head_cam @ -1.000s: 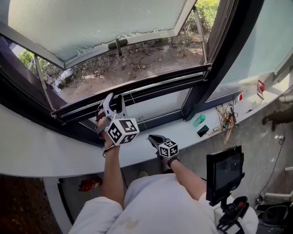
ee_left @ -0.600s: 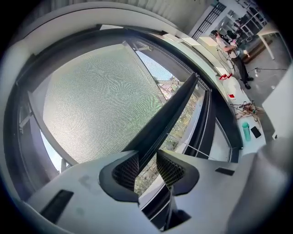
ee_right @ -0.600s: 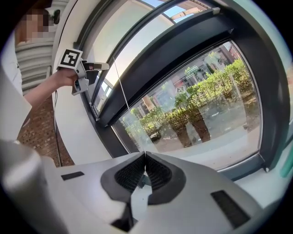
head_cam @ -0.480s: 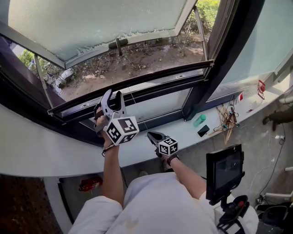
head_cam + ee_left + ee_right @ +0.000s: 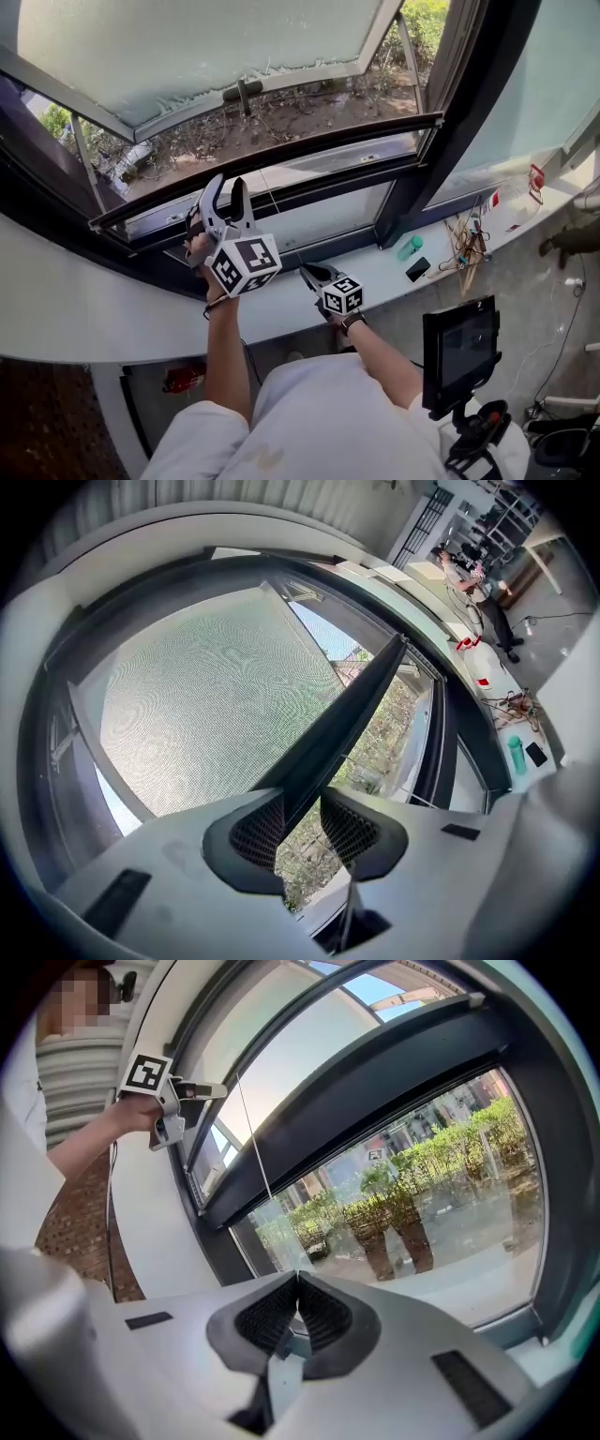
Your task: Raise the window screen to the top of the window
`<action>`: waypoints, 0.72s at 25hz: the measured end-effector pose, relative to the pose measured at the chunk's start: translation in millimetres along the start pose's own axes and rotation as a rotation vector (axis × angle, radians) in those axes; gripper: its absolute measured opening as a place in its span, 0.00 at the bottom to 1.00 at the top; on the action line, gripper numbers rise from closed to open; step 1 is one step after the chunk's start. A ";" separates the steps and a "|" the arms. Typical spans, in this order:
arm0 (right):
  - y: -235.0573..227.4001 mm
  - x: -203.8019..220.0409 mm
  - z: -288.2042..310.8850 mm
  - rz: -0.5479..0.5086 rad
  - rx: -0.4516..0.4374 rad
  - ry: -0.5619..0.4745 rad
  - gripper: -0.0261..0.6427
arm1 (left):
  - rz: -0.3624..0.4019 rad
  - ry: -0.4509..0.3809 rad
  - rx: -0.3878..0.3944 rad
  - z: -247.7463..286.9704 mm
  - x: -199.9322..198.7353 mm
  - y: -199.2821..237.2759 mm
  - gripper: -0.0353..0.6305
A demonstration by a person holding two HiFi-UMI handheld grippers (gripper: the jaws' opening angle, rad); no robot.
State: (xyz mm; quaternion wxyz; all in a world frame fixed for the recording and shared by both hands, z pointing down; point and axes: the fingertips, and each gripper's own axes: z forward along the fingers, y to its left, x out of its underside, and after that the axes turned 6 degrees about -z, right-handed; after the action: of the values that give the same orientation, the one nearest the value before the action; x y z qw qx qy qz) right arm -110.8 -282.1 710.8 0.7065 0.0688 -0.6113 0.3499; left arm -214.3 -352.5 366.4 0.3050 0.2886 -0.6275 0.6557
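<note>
Left gripper (image 5: 228, 183) clamped on the dark window screen bar (image 5: 281, 155), right gripper (image 5: 305, 270) closed together on the thin pull cord (image 5: 251, 1138), bar raised clear of the white sill (image 5: 112, 319).

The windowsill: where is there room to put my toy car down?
The long white stretch of sill left of the left gripper is bare. So is the short bit between the right gripper and the green bottle. Past the bottle it is crowded: phone, sticks and wires.
</note>
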 end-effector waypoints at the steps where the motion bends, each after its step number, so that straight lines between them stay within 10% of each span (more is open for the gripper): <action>1: -0.1 -0.9 -0.4 -0.007 0.000 -0.003 0.05 | 0.004 0.000 -0.002 -0.2 -0.6 0.4 0.20; 18: 0.4 -9.0 0.4 -0.008 -0.011 -0.024 0.05 | -0.015 -0.002 -0.023 -0.1 -6.9 7.2 0.20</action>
State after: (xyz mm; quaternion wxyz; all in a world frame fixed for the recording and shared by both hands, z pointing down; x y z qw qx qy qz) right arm -111.4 -285.7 702.6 0.7011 0.0716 -0.6212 0.3427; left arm -215.3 -352.8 356.5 0.3126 0.2904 -0.6330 0.6460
